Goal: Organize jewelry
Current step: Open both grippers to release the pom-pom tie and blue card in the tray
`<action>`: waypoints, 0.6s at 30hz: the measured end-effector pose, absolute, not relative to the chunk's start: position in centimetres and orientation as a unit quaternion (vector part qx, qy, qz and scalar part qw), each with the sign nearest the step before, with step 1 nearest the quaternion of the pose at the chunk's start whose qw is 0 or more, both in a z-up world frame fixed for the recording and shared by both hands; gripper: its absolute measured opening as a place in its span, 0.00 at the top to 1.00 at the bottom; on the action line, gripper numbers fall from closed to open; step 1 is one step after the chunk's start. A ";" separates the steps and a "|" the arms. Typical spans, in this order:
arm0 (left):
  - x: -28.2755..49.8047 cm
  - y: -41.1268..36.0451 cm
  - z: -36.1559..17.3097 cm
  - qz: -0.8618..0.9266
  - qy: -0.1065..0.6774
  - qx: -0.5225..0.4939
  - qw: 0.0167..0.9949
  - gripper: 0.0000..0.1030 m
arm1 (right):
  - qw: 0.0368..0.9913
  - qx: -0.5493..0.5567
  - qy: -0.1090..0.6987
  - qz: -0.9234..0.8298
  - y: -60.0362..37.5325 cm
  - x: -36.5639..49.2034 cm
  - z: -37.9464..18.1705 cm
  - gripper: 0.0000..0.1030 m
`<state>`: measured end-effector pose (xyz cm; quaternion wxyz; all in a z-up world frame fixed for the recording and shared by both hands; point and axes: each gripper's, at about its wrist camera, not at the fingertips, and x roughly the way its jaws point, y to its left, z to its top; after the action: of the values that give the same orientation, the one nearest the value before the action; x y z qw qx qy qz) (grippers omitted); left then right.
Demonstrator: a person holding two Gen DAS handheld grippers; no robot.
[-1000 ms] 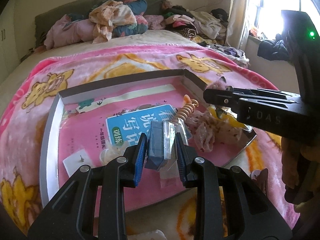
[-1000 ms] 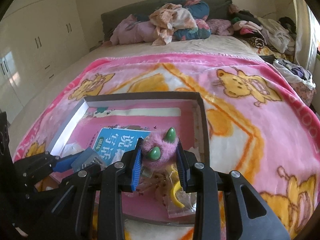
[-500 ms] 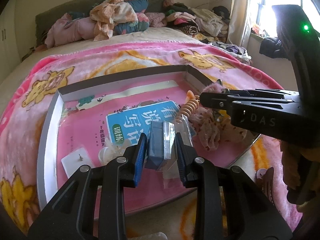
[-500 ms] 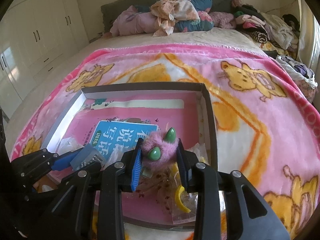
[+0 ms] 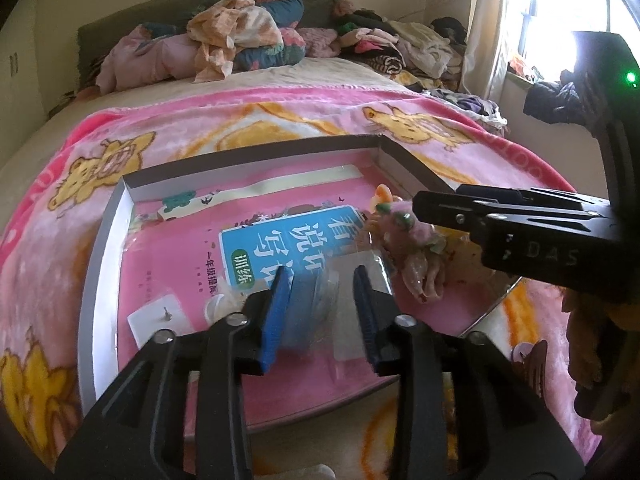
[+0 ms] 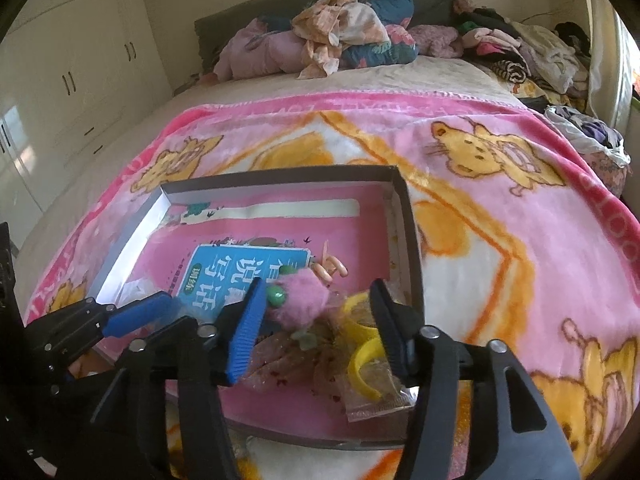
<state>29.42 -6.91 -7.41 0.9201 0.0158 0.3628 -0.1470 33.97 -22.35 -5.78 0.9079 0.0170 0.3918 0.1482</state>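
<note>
Both grippers are spread open over the box [image 6: 404, 196]. Pink fuzzy hair tie [image 6: 304, 300] is seen loose btwn right gripper [image 6: 316, 328] pads; blue packet [image 5: 306, 304] btwn left gripper [image 5: 320, 312] pads, ungripped. Items are inside box, but unsorted; most work judged left.

Both grippers hover side by side, pointing forward. The left gripper [image 5: 322, 308] has its 2 blue-padded fingers [image 5: 277, 312] spread apart, nothing pinched between them. The right gripper [image 6: 320, 326], just beside it, has its jaws parted wider, also gripping nothing; its black body reaches across from the right.
</note>
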 end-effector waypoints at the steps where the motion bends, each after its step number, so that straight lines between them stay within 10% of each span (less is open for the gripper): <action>1: 29.3 -6.9 -7.3 -0.146 0.362 0.015 0.921 0.71 | 0.909 0.019 0.389 0.146 -22.5 33.9 -5.6 0.46; 18: 27.6 -6.3 -5.2 -0.128 0.340 0.010 0.932 0.46 | 0.926 0.058 0.348 0.134 -24.7 30.8 -2.6 0.16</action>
<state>27.55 -6.26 -5.15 0.9317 0.0102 0.3396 -0.1284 30.80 -24.66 -2.56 0.9259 0.0577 0.3485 0.1339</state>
